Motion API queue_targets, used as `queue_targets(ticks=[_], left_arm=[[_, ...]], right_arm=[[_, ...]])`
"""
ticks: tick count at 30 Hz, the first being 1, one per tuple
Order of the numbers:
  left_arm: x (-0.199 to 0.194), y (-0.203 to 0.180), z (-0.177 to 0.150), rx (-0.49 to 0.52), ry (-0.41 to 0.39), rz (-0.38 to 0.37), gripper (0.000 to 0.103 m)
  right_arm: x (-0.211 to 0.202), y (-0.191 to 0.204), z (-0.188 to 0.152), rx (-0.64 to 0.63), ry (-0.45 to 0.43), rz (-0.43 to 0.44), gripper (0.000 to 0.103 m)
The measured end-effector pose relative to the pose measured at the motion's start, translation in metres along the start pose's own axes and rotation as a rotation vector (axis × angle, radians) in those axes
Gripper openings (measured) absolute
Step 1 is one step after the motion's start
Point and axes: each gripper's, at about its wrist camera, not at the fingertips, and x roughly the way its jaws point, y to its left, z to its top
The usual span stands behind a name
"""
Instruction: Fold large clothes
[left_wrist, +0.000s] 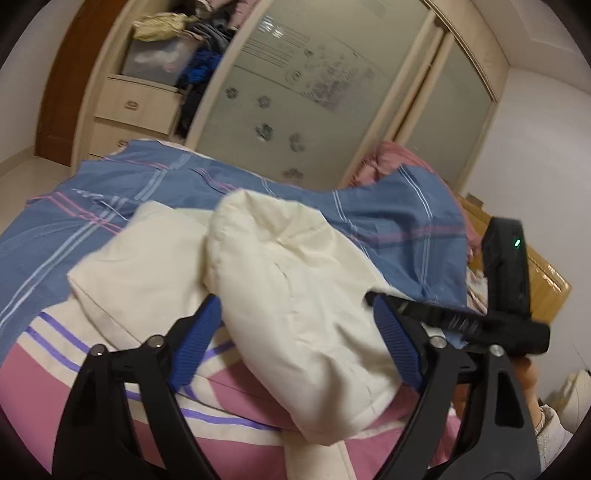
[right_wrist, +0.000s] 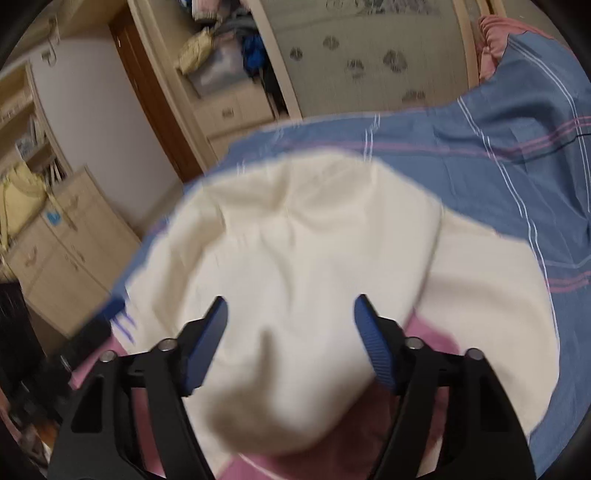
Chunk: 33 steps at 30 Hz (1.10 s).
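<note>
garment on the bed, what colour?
Plain cream-white garment, no pattern, lying on the blue-and-pink striped bedding. Sharpest in the left wrist view.

Bed (left_wrist: 55, 369) carries a pink, white and purple striped sheet. Blue striped quilt (left_wrist: 388, 225) lies across its far half. Cream garment (left_wrist: 295, 295), bunched and partly folded, rests on sheet and quilt edge.
</note>
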Motion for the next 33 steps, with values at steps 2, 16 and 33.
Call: queue_targets(ticks=[2, 16, 33], left_arm=[[0.022, -0.003, -0.002, 0.009, 0.083, 0.019, 0.056], [0.079, 0.019, -0.024, 0.019, 0.302, 0.243, 0.060], [0.054, -0.043, -0.021, 0.271, 0.158, 0.098, 0.058]], right_arm=[[0.020, 0.000, -0.025, -0.039, 0.075, -0.063, 0.051], [0.032, 0.020, -0.078, -0.168, 0.070, -0.226, 0.050], [-0.062, 0.005, -0.110, 0.057, -0.100, -0.242, 0.050]])
